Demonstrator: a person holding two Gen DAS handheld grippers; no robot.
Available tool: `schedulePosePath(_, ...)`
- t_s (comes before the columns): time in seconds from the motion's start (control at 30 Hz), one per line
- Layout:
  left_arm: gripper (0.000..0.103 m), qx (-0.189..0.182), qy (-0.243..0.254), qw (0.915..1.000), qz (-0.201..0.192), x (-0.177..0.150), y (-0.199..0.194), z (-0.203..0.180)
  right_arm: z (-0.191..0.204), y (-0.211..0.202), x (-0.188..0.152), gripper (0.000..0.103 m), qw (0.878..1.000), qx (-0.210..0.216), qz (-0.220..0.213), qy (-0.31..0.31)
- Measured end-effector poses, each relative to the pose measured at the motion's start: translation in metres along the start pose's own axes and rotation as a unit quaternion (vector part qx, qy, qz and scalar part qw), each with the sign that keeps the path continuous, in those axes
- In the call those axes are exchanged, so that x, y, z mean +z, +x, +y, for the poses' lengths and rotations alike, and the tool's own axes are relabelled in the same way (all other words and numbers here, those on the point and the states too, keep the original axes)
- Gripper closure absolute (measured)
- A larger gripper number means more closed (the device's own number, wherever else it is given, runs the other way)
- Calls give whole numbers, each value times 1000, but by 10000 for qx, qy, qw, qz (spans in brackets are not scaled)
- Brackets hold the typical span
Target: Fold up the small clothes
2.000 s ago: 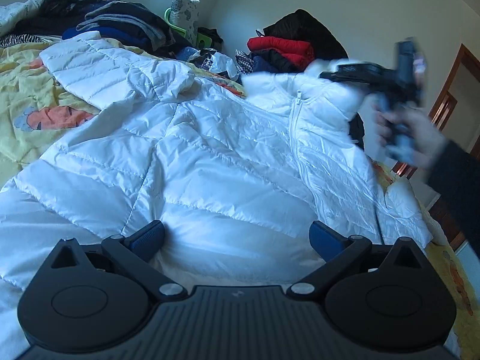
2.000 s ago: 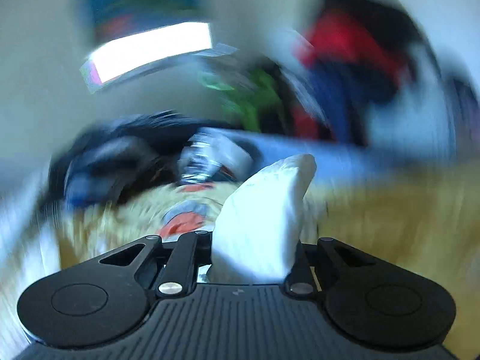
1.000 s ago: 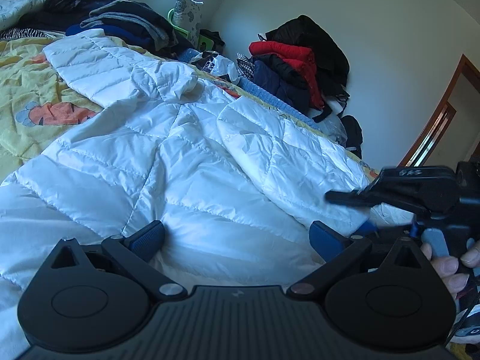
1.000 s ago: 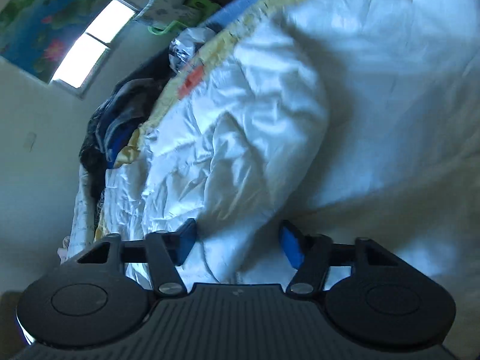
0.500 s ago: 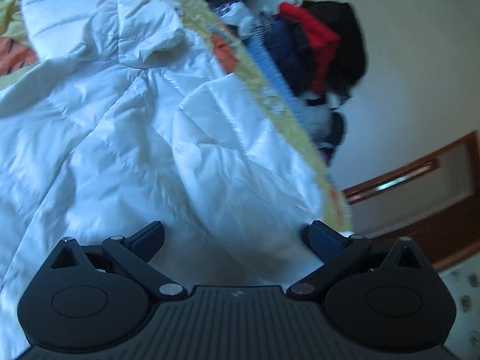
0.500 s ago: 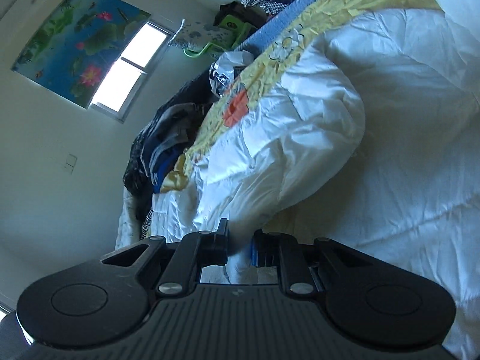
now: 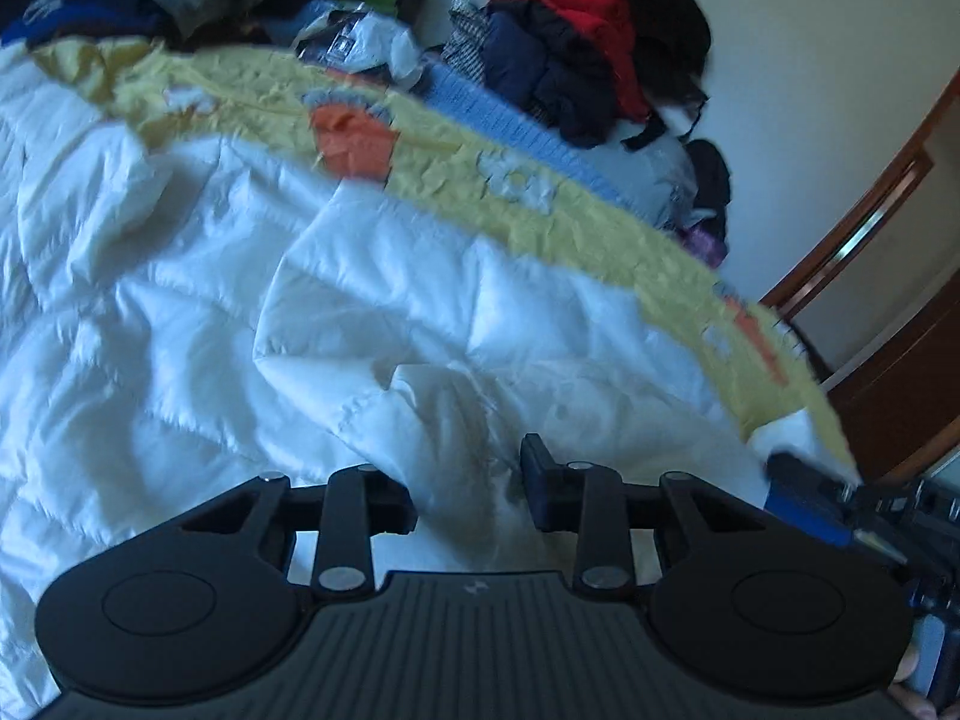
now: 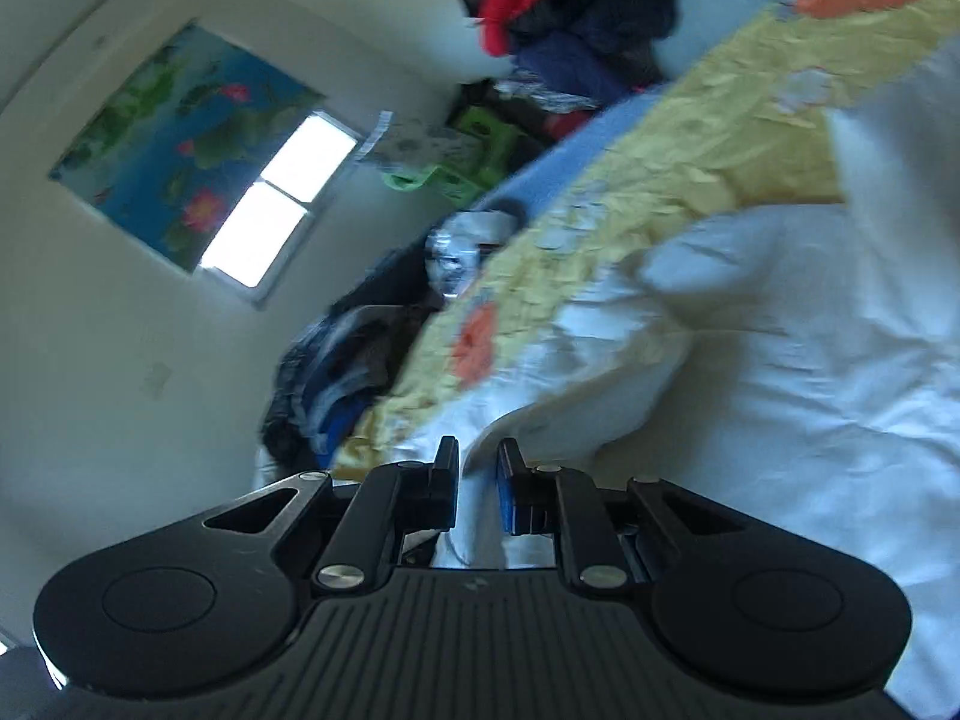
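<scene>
A white quilted puffer jacket [image 7: 180,312] lies spread on the bed. One sleeve is folded over its body. My left gripper [image 7: 468,480] is closed on a bunch of the jacket's white fabric near its lower edge. My right gripper [image 8: 477,492] is nearly shut, pinching a thin edge of the same jacket [image 8: 780,390]. The right gripper also shows in the left wrist view [image 7: 840,510] at the jacket's right edge.
The jacket lies on a yellow bedspread [image 7: 540,192] with orange and blue patches. Piles of dark, red and blue clothes [image 7: 576,42] sit at the bed's far side. A wooden door [image 7: 888,324] stands at the right. A window [image 8: 282,198] and a flower picture are on the wall.
My left gripper has swung toward the jacket's lower right part and closed from wide open onto its fabric. My right gripper stays pinched on the jacket's edge and has tilted.
</scene>
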State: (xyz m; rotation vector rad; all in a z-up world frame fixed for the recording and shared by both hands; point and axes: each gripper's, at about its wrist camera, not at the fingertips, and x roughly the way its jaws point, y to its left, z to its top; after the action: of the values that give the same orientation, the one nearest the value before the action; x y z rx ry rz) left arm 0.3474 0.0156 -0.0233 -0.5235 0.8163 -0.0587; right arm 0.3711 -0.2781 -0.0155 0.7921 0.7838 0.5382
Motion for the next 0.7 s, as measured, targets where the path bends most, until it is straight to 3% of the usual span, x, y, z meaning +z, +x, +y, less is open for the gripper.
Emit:
schedulePosePath(0.13,70,-81,-230,9991,336,-17,6,17,-28,10,-17,81,9980,111,453,427)
schedulePosePath(0.17,70,-192,-367,9984,380,-17,4,21,-33,13,-19,72,9971,136,479,578)
schedulePosePath(0.2,70,-314,-540,9970,454,-14,3,24,-37,17,-21,58,9962,130,483,708)
schedulePosePath(0.27,67,-498,-739,9947,517,-8,1,31,-38,25,-25,44,9953,79,492,828)
schedulePosePath(0.33,67,-330,-537,9971,425,-4,0,28,-34,32,-31,43,9957,112,509,763)
schedulePosePath(0.37,67,-244,-405,9983,354,-2,-2,26,-30,33,-32,45,9967,170,450,661)
schedulePosePath(0.43,70,-96,-201,9996,166,1,-6,22,-20,35,-33,84,9990,164,279,299)
schedulePosePath(0.47,73,-38,-41,10000,-7,2,-11,19,-12,35,-33,96,9997,105,204,9)
schedulePosePath(0.57,76,-252,520,9973,-459,2,-33,5,9,23,-30,96,9980,110,-61,-618)
schedulePosePath(0.63,76,-131,928,9952,-262,-5,-27,-3,10,15,-27,96,9973,122,-88,-724)
schedulePosePath(0.7,75,85,1124,9935,161,-13,-7,-2,-8,17,-25,96,9977,-162,38,-653)
